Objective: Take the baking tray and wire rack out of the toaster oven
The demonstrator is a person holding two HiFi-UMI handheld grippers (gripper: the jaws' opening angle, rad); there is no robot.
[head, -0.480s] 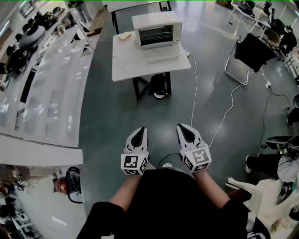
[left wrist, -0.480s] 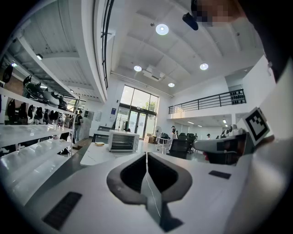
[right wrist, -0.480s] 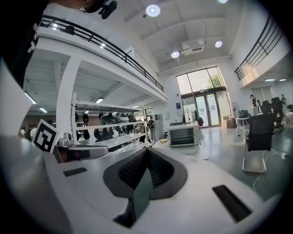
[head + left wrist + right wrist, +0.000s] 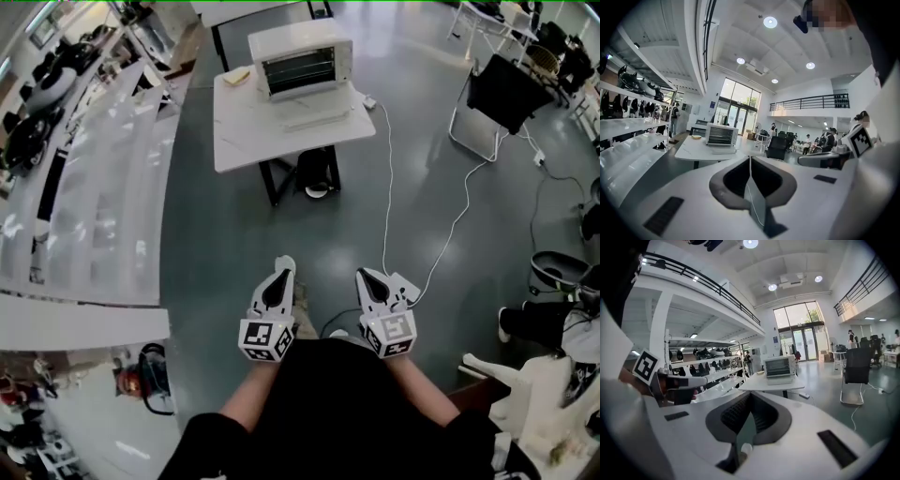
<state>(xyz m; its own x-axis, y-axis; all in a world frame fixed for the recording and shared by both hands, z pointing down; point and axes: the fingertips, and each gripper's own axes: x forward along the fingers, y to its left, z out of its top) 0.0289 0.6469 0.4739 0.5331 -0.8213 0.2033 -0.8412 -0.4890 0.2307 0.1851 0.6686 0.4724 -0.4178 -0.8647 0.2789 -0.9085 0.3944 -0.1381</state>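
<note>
Left gripper [image 4: 284, 266], right gripper [image 4: 363, 274] closed — black square markers [image 4: 255, 333]; toaster oven [image 4: 300, 61] well apart

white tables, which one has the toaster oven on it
The nearest white table, on black legs; the white boxy toaster oven stands at its far edge.

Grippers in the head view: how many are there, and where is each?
2. The left gripper is low, left of centre; the right gripper is beside it, to its right. Both are shut and empty. None seems hidden.
</note>
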